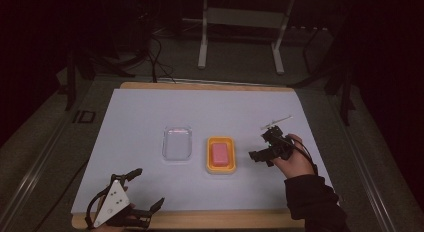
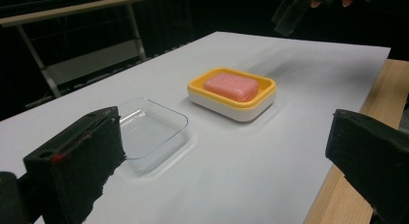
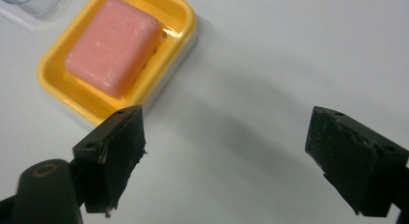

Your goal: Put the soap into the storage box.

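A yellow soap dish [image 1: 210,162] holding a pink bar of soap [image 1: 220,153] sits mid-table on the white sheet. To its left lies a clear shallow plastic tray [image 1: 177,143]. My right gripper [image 1: 258,145] hovers just right of the dish, open with nothing between its jaws. In the right gripper view the gripper [image 3: 226,151] spans bare sheet, with the soap [image 3: 113,45] and dish [image 3: 185,21] up and to the left. My left gripper [image 1: 149,188] rests open near the front left edge. From there the left gripper [image 2: 226,151] faces the tray [image 2: 149,132] and the soap [image 2: 230,86].
A white sheet [image 1: 145,112] covers a wooden board, whose bare edge [image 1: 225,219] runs along the front. A thin pale rod [image 1: 277,121] shows just beyond the right gripper. Metal frame legs [image 1: 202,42] stand on the dark floor behind the table.
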Available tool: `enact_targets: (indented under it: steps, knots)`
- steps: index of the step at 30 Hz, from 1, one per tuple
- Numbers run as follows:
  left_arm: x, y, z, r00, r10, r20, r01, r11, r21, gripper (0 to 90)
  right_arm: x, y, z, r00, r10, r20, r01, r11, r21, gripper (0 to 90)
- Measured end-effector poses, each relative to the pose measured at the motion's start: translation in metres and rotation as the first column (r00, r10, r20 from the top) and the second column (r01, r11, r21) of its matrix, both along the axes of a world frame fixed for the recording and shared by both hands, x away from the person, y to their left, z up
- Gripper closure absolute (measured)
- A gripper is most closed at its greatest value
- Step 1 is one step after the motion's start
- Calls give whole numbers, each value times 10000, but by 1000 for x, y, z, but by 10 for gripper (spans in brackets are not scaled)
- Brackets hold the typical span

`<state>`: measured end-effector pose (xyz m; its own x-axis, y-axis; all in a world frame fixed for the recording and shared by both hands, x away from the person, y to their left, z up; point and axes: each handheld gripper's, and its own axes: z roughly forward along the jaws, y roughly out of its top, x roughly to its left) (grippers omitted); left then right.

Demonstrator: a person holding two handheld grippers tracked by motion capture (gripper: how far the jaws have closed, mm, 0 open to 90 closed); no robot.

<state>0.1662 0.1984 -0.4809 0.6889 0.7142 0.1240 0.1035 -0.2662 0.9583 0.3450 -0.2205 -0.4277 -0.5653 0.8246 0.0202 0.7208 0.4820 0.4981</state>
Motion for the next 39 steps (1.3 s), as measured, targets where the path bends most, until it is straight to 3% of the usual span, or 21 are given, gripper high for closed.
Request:
enact_targets:
  steps: [6,16,23,29,37,39]
  knots:
    - [1,-1,-1,10000,13,-51,-12,10000,63,3,-12,-24,-4,9998,-205,-77,208,9990,405,140]
    - [1,-2,-2,9999,44,-106,-43,9999,93,3,-33,-56,-18,9959,-306,850,238,9966,794,137]
    - [2,-3,-2,9999,16,-160,-13,9998,184,3,-47,-65,-32,9941,-462,976,363,9943,1007,137]
    - [2,-4,-2,9999,-5,-164,9,9998,186,3,-57,-76,-38,9892,-570,1351,406,9918,1211,135]
    - [1,-4,-2,9998,-78,-165,81,9998,195,3,-67,-86,-49,9815,-688,1786,502,9930,1069,128]
    - [1,-4,-2,9998,-122,-164,125,9997,187,3,-70,-90,-52,9769,-624,2045,349,9902,1354,133]
